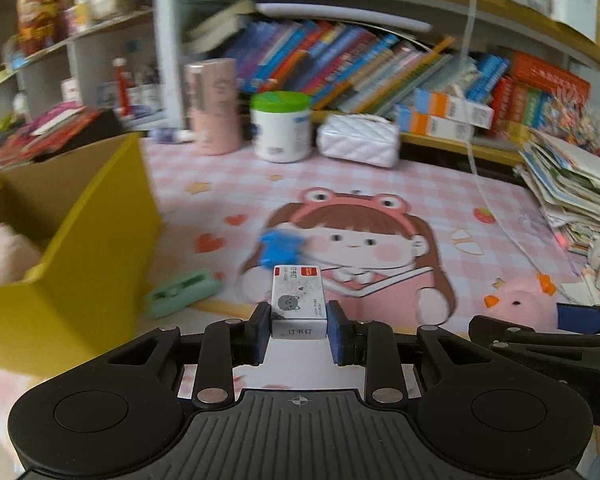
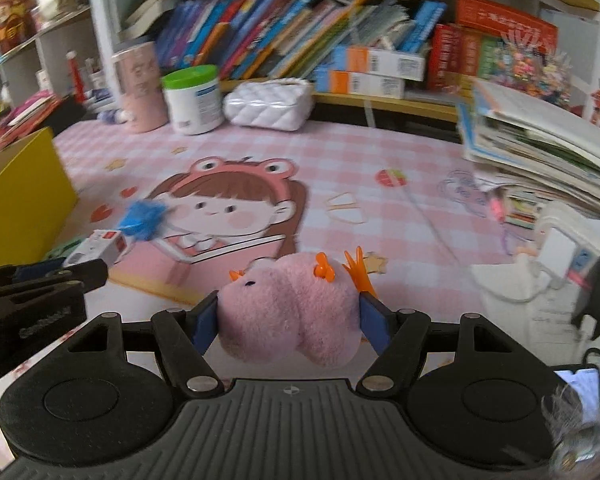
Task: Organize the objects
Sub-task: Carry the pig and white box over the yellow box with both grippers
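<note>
My left gripper (image 1: pixel 299 326) is shut on a small white staple box (image 1: pixel 298 300) with a cat drawing, held above the pink cartoon mat (image 1: pixel 380 200). The box also shows in the right wrist view (image 2: pixel 100 249). My right gripper (image 2: pixel 288 322) is shut on a pink plush chick (image 2: pixel 290 308) with orange feet; the chick also shows in the left wrist view (image 1: pixel 520 300). A yellow cardboard box (image 1: pixel 72 232) stands open at the left with a pink plush item (image 1: pixel 4 256) inside. A blue fuzzy item (image 1: pixel 280 248) and a mint green stapler (image 1: pixel 184 292) lie on the mat.
At the back stand a pink cylinder (image 1: pixel 214 104), a white tub with a green lid (image 1: pixel 281 126) and a white quilted pouch (image 1: pixel 358 140), before shelves of books. A stack of papers (image 1: pixel 572 188) sits at the right. A white cable (image 2: pixel 432 224) crosses the mat.
</note>
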A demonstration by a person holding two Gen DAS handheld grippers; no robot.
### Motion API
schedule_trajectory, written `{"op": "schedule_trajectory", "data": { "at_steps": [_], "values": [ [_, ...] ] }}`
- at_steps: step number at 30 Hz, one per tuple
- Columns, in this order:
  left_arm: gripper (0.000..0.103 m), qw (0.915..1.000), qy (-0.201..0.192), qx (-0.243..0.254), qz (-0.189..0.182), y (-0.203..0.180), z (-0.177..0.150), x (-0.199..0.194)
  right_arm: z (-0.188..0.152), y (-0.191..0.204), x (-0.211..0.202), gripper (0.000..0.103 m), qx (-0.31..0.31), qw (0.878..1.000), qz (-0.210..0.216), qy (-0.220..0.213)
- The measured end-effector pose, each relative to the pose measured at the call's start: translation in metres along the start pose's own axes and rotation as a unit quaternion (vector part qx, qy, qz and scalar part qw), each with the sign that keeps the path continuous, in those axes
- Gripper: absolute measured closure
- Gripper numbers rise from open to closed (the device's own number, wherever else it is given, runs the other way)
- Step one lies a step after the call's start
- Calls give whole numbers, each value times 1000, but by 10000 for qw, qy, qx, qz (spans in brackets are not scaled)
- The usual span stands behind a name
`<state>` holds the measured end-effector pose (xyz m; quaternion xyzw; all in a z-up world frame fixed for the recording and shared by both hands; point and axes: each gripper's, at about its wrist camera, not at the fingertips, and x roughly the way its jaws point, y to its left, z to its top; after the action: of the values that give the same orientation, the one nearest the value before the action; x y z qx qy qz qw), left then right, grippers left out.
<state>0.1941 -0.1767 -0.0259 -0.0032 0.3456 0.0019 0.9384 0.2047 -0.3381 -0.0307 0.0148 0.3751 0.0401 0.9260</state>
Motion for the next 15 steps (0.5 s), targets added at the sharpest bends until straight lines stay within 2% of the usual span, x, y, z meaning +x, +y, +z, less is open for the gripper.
{"op": "schedule_trajectory", "data": {
  "at_steps": [7, 15],
  "values": [
    [75, 9997, -46, -195, 147, 31, -17, -30, -10, 41, -16, 34, -388, 9987, 329, -6],
    [75, 9996, -163, -210, 67, 60, -36, -61, -22, 77, -41, 34, -457, 9984, 316, -65]
  ]
}}
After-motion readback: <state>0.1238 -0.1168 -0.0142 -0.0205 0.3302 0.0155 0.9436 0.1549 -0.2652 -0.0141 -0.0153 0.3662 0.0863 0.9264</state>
